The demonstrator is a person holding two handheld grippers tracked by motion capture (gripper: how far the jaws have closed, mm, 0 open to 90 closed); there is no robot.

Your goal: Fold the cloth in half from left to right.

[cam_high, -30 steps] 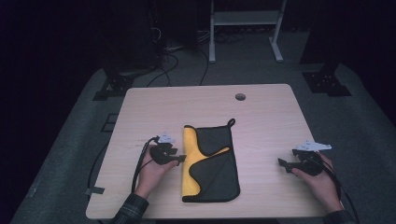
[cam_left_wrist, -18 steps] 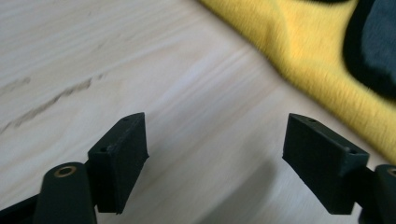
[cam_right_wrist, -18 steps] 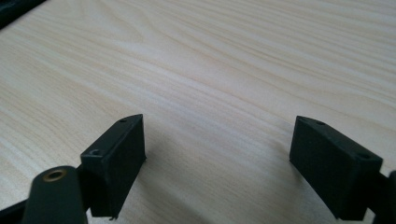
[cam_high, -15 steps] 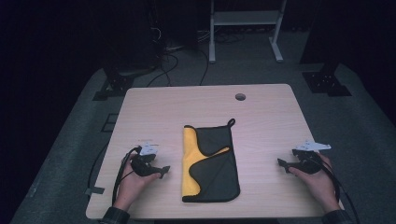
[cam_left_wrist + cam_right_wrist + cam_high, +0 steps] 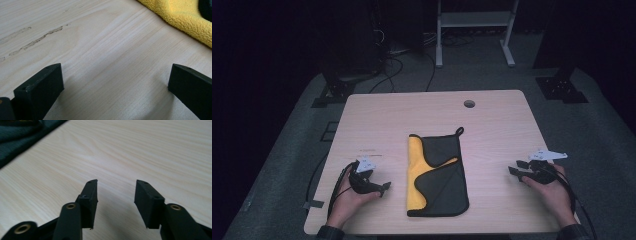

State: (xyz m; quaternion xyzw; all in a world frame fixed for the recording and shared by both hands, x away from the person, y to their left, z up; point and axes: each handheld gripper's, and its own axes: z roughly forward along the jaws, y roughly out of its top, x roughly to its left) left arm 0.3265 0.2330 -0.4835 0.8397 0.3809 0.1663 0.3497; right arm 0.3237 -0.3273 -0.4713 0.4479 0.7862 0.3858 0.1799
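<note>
1. The folded black and yellow cloth [image 5: 437,175] lies flat in the middle of the desk [image 5: 377,120], toward the near edge, its hanging loop pointing at the far edge.
2. The left gripper [image 5: 383,187] rests near the near-left corner, apart from the cloth. Its jaws have just been opening, stand wide and hold nothing.
3. The right gripper [image 5: 516,167] sits by the right edge. Its jaws have just been closing to half-open on bare wood.
4. For any further fold, I would slide a jaw under the yellow edge [image 5: 182,20] rather than pinch from above.
</note>
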